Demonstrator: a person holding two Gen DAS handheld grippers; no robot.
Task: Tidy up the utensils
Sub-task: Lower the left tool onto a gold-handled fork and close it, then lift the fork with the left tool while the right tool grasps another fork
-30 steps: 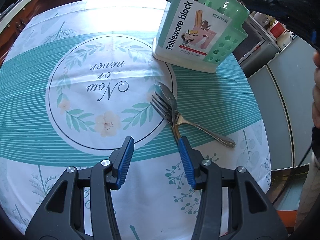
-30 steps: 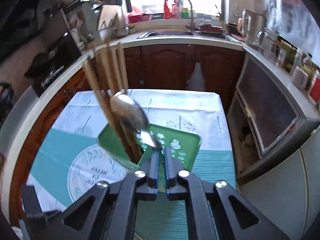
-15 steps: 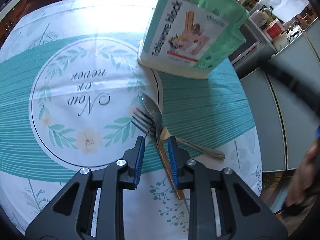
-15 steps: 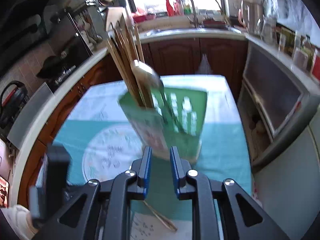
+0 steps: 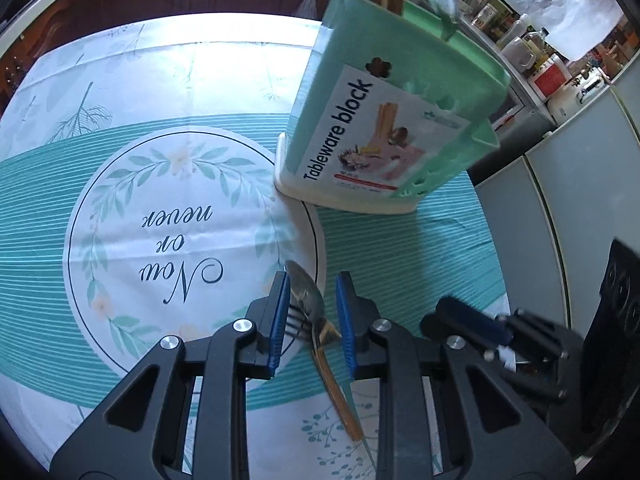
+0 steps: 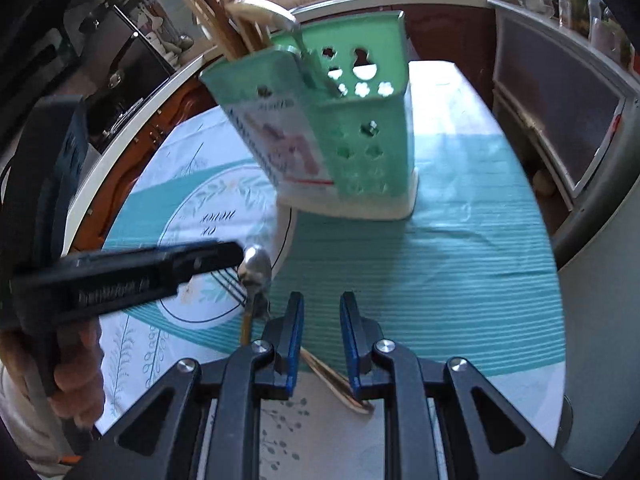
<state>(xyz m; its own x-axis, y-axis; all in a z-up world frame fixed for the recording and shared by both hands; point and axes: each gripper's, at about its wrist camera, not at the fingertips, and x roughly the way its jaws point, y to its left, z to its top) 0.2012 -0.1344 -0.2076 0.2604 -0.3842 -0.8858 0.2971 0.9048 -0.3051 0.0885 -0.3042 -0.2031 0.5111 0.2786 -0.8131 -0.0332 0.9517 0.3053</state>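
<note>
Straddling a spoon (image 5: 306, 290) and fork (image 5: 297, 320) that lie crossed on the tablecloth (image 5: 120, 92), the left gripper (image 5: 312, 312) has its jaws parted, one blue pad on each side of the utensils, gripping nothing yet. The fork's golden handle (image 5: 338, 396) runs back under the gripper. The right gripper (image 6: 320, 336) hovers just beside them, jaws narrowly apart and empty, above a utensil handle (image 6: 336, 384) on the cloth. Beyond both, the green holder (image 5: 400, 120) stands on the table, already holding chopsticks (image 6: 224, 20) and a spoon (image 6: 264, 10).
</note>
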